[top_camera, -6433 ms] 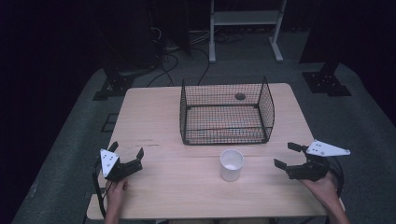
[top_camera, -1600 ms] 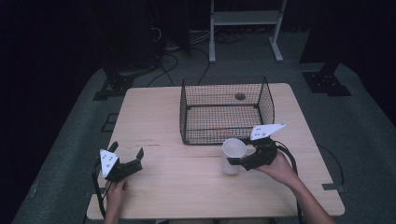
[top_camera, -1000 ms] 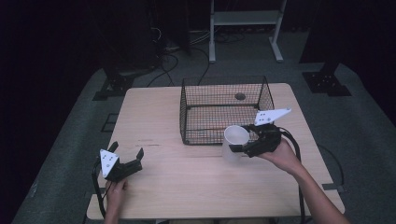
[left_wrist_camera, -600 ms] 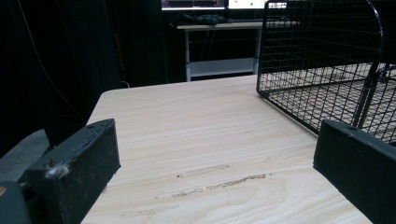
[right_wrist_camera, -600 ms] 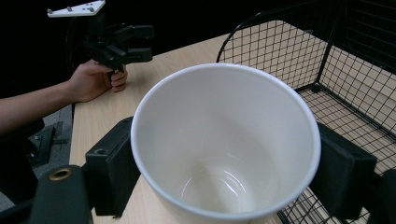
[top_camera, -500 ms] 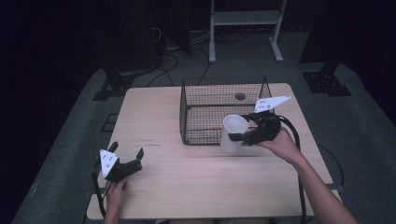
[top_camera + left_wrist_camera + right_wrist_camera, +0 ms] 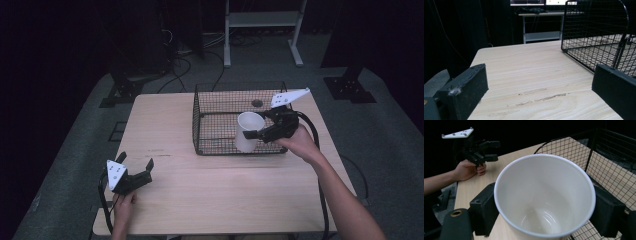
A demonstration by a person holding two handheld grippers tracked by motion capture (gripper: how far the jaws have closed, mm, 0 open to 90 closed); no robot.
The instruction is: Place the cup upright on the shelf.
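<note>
- Dark surroundings swallow the floor beyond the wooden table (image 7: 220, 200); the white cup's (image 7: 248, 131) base is hidden behind the wire basket's (image 7: 215, 149) front wall.
- Cup is empty, upright, mouth up, lifted at the basket's front right.
- Right gripper (image 7: 258, 133) is clamped on the cup's sides.
- Left gripper (image 7: 134, 167) rests near the table's front left, jaws apart.

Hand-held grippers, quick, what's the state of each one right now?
Left hand-held gripper: open, holding nothing, low over the table.
Right hand-held gripper: shut on the white cup, at the wire basket.
</note>
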